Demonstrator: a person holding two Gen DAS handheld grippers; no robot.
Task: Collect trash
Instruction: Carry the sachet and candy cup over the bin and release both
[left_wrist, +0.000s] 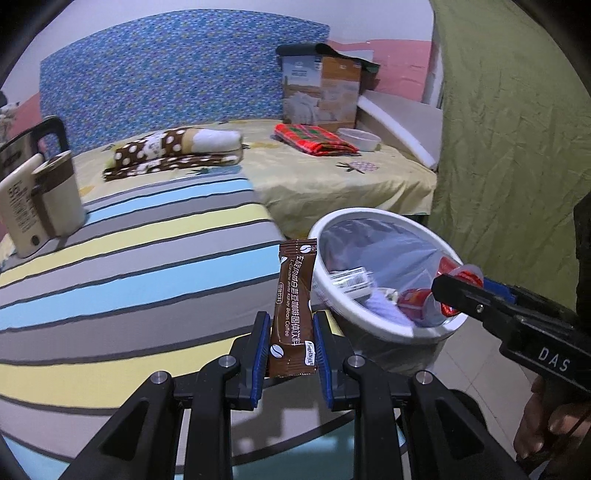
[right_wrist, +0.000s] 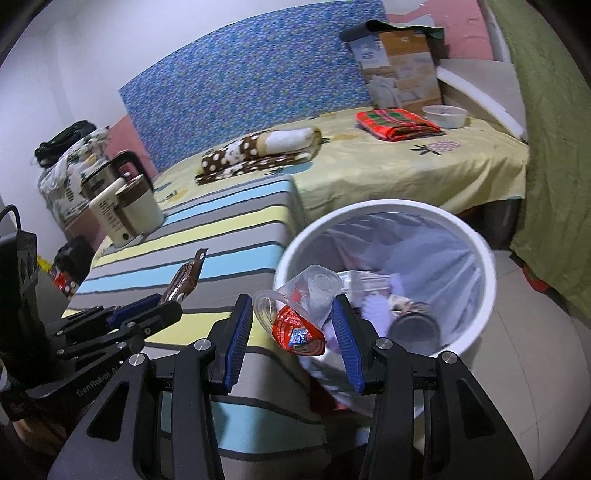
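Up front in the left wrist view, the left gripper (left_wrist: 290, 343) has its blue fingers (left_wrist: 258, 354) pinching the lower end of a brown coffee sachet (left_wrist: 293, 306), which stands upright above the edge of the striped desk (left_wrist: 129, 266) nearest the white trash bin (left_wrist: 391, 332). The bin stands on the floor just beside that edge, lined with a clear bag and already holding scraps. Over its rim at the right, the right gripper (left_wrist: 460, 284) reaches in holding a clear plastic cup with a red foil lid (left_wrist: 463, 278). A cream kettle (left_wrist: 48, 199) sits at the desk's far left corner. Behind the desk a bed (left_wrist: 332, 173) carries a folded spotted blanket (left_wrist: 177, 151).

From the right wrist view, the right gripper (right_wrist: 291, 325) has its fingers (right_wrist: 236, 339) part way apart, pressed on the crumpled clear cup with the red lid (right_wrist: 299, 317), held above the near rim of the trash bin (right_wrist: 476, 325). At the left, the left gripper (right_wrist: 159, 306) holds the coffee sachet (right_wrist: 184, 277) tilted over the striped desk (right_wrist: 229, 229).
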